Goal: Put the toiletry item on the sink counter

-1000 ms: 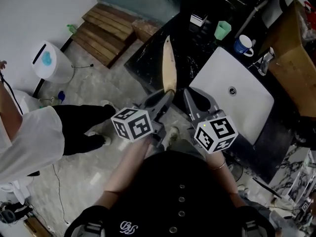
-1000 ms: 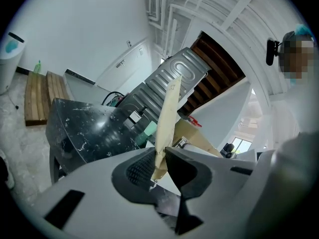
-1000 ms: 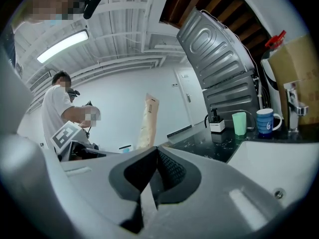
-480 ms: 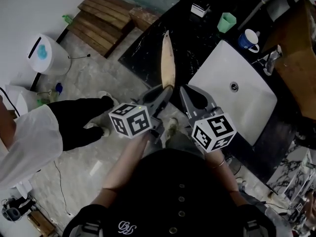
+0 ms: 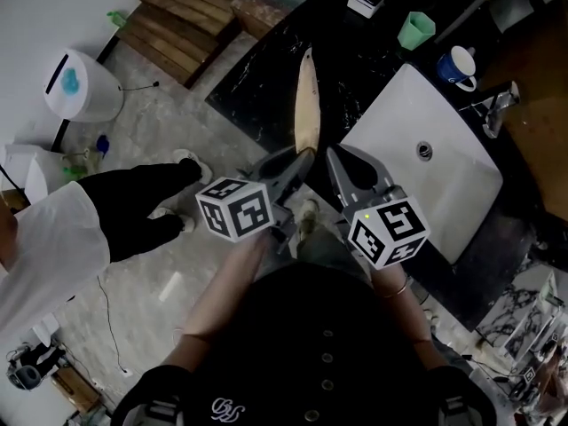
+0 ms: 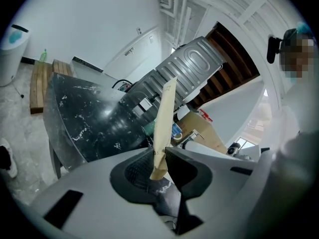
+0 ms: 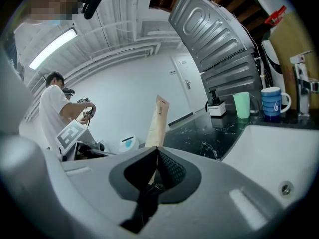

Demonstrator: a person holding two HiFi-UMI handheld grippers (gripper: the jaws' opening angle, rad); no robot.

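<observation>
The toiletry item is a long, flat tan tube (image 5: pixel 307 105). My left gripper (image 5: pixel 302 160) is shut on its lower end and holds it upright, leaning out over the black marble sink counter (image 5: pixel 266 78). In the left gripper view the tube (image 6: pixel 163 113) rises from between the pads of the left gripper (image 6: pixel 158 158). My right gripper (image 5: pixel 335 158) hangs just to the right of it, jaws shut with nothing between them. In the right gripper view the tube (image 7: pixel 156 121) stands just beyond the closed tips of the right gripper (image 7: pixel 157 152).
A white sink basin (image 5: pixel 444 185) is set into the counter, with a faucet (image 5: pixel 499 109) behind it. A blue mug (image 5: pixel 457 65), a green cup (image 5: pixel 415 29) and a small white dispenser (image 5: pixel 366 3) stand at the back. A wooden pallet (image 5: pixel 182 16), a white bin (image 5: pixel 75 87) and a person in white (image 5: pixel 44 247) are on the left.
Both grippers and the held tube have shifted slightly toward the counter. The person on the left has moved lower in the picture. Both grips are unchanged.
</observation>
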